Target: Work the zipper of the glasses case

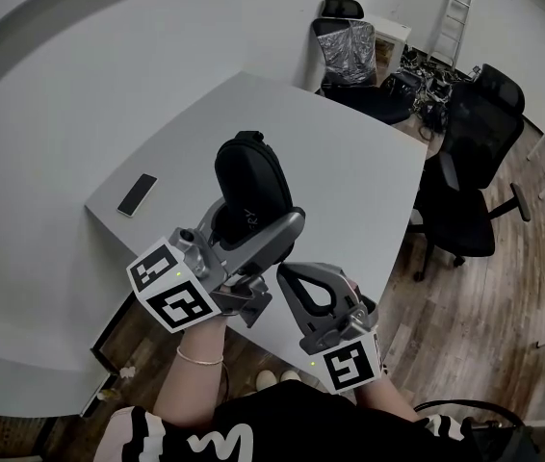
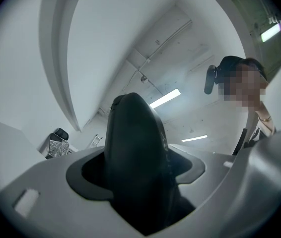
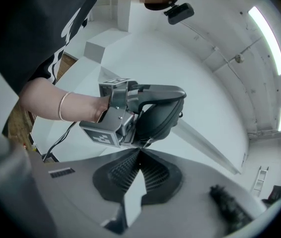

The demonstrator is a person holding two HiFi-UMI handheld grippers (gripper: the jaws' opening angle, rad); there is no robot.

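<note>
Jaws of the left gripper (image 1: 253, 221) clamp the glasses case (image 1: 248, 173); those of the right gripper (image 3: 139, 151) pinch shut — apparently on the zipper pull (image 3: 146, 142). Next, draw it steadily round the case.

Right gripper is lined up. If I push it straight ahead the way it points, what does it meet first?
Most likely the glasses case, clamped in the left gripper. Its near end sits just past the tips of the right gripper, which is shut. Depth is unclear; they may already touch.
</note>
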